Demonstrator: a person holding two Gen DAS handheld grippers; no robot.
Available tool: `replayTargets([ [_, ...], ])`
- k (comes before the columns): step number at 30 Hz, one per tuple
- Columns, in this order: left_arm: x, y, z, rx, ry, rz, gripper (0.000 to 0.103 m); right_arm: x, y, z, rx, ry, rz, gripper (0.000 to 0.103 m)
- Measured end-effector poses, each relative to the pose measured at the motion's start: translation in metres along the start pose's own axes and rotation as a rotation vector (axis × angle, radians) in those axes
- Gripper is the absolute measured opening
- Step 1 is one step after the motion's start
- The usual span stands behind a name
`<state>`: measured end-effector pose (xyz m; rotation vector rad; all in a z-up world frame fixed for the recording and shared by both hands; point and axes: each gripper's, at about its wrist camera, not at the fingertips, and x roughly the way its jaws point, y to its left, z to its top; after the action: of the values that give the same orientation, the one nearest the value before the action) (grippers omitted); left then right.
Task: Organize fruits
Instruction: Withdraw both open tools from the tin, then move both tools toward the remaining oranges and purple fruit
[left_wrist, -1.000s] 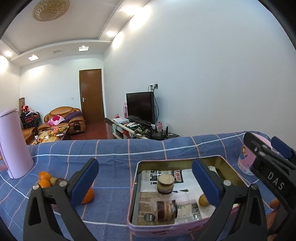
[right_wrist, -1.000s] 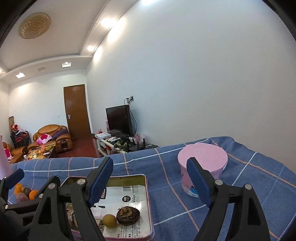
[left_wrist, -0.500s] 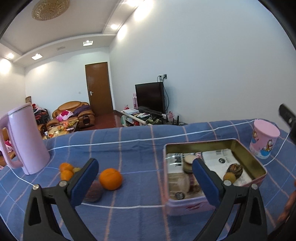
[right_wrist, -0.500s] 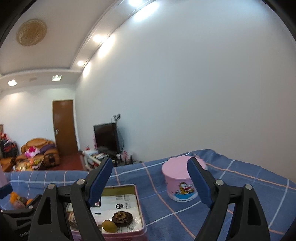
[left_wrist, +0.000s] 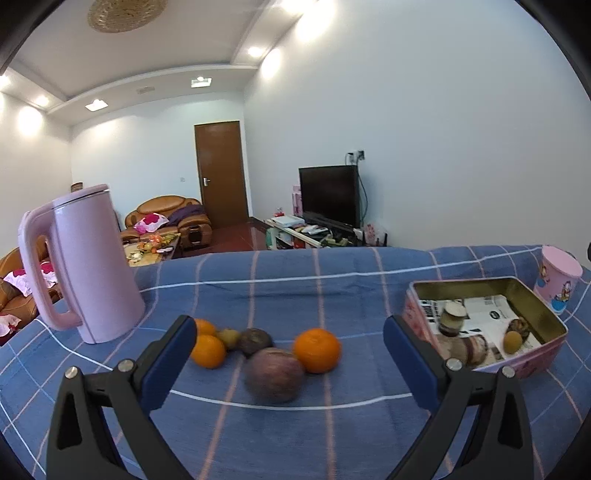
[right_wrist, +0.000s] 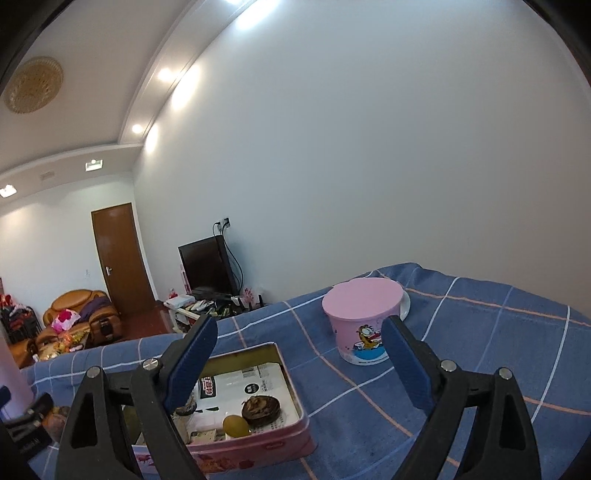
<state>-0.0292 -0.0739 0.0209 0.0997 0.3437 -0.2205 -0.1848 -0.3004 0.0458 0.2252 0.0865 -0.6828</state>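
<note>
A: What does the left wrist view give you that the right one lacks?

B: The loose fruit. The left gripper (left_wrist: 288, 354) has its jaws wide apart with nothing between the pads, and past them lie a purple fruit (left_wrist: 274, 374), blurred, an orange (left_wrist: 317, 350) just beside it, two more oranges (left_wrist: 207, 350) to the left, a small yellow-green fruit (left_wrist: 228, 338) and a darker round fruit (left_wrist: 255, 341) behind. A tall pink kettle (left_wrist: 86, 266) stands to their left, well apart from the tin (left_wrist: 537, 363) at the right.

A: And the right wrist view?

B: It looks into that tin (right_wrist: 291, 395) from close by. On the printed paper inside sit a small yellow fruit (right_wrist: 236, 425) and a dark brown round thing (right_wrist: 260, 409), touching. The right gripper (right_wrist: 299, 360) has just been opening; its jaws stand wide, nothing between them. A pink cartoon cup (right_wrist: 364, 319) with a lid stands near the tin's far right; in the left view it is only at the edge.

A: The surface?

B: A blue checked cloth (left_wrist: 295, 432) with white and pink lines.

A: The room?

B: White walls, a brown door (left_wrist: 221, 173), a black television (left_wrist: 328, 194) on a low stand, brown sofas (left_wrist: 166, 218) and ceiling spotlights.
</note>
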Motion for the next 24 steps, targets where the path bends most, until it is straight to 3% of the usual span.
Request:
replayTargets([
  [14,0.014,0.042,0.002,-0.013,0.024,0.035,0.103,-0.007,0.084,-0.026,-0.137,0.107,0.162,0.091],
  [24,0.023,0.06,0.003,-0.014,0.039,0.008,0.103,-0.01,0.134,-0.037,-0.176,0.132,0.25,0.091],
])
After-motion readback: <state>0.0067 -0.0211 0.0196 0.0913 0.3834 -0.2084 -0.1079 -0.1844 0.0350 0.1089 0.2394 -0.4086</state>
